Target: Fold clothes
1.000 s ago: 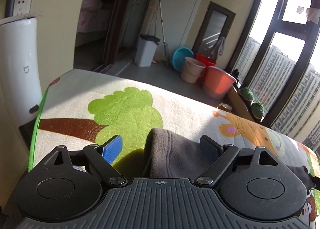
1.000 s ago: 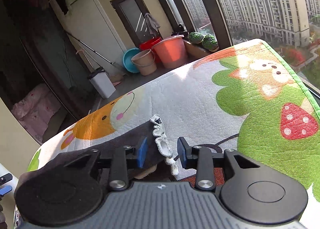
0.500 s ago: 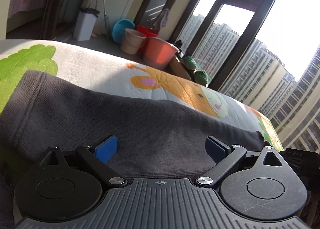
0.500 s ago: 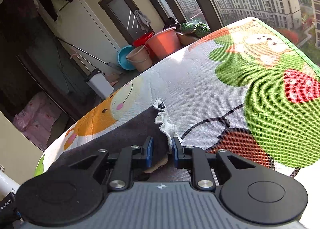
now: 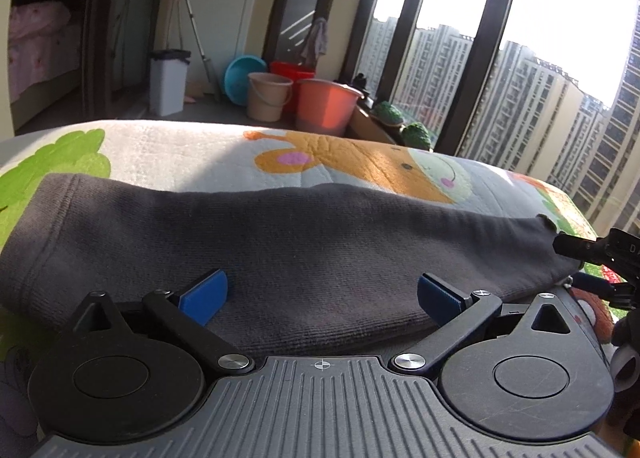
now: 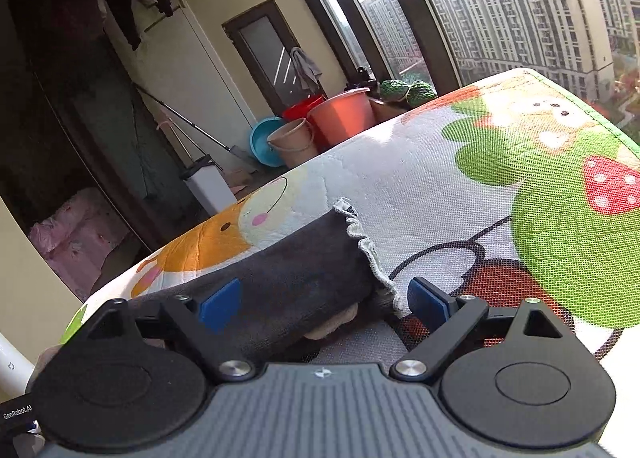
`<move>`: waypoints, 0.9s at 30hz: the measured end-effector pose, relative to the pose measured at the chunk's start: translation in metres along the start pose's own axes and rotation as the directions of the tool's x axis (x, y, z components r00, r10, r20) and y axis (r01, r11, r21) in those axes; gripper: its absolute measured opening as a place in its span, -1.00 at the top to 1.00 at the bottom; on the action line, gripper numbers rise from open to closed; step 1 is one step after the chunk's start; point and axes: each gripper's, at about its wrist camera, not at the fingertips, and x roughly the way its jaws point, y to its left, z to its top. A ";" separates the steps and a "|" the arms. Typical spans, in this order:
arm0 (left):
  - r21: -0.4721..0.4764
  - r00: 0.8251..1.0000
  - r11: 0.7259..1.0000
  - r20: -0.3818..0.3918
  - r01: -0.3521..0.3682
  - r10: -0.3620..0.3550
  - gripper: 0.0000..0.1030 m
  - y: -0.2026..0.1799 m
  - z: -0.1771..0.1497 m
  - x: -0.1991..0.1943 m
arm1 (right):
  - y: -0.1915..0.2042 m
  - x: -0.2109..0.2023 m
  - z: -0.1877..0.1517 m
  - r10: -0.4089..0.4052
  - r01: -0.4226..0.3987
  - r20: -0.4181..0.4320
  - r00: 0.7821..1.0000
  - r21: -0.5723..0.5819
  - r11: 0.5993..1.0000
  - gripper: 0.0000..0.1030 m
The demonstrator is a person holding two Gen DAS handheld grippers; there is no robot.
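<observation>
A dark grey knit garment (image 5: pixel 280 242) lies folded in a long band across a cartoon-print mat (image 5: pixel 180 153). My left gripper (image 5: pixel 320 294) is open, its blue pads spread wide just above the garment's near edge. In the right wrist view the garment's end (image 6: pixel 304 270) has a white frilled trim (image 6: pixel 360 234). My right gripper (image 6: pixel 324 302) is open around that end, holding nothing. The right gripper also shows at the right edge of the left wrist view (image 5: pixel 596 254).
Beyond the mat's far edge stand an orange bucket (image 5: pixel 324 105), a beige bucket (image 5: pixel 268 95), a blue basin (image 5: pixel 240 77) and a white bin (image 5: pixel 168 81). Tall windows (image 5: pixel 560 57) are on the right. The mat's green border (image 6: pixel 592 113) marks its right edge.
My right gripper was nearly shut on the frilled end half a second ago and has opened wide. My left gripper swung from the garment's left end to face its middle, staying open.
</observation>
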 end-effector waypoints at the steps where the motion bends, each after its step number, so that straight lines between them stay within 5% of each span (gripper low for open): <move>1: 0.009 1.000 1.000 -0.001 -0.010 0.010 -1.00 -0.002 -0.001 0.000 | 0.000 0.001 0.001 -0.012 0.012 -0.004 1.000 0.006 1.000 -1.00; 18: 0.159 0.983 0.971 -0.005 -0.181 0.184 -1.00 -0.037 -0.017 -0.005 | -0.006 -0.003 -0.001 0.014 -0.015 0.010 1.000 0.047 0.999 -1.00; 27: 0.135 0.986 0.977 0.006 -0.166 0.167 -1.00 0.010 -0.029 -0.003 | -0.008 -0.004 -0.001 0.023 -0.024 0.017 1.000 0.062 0.998 -1.00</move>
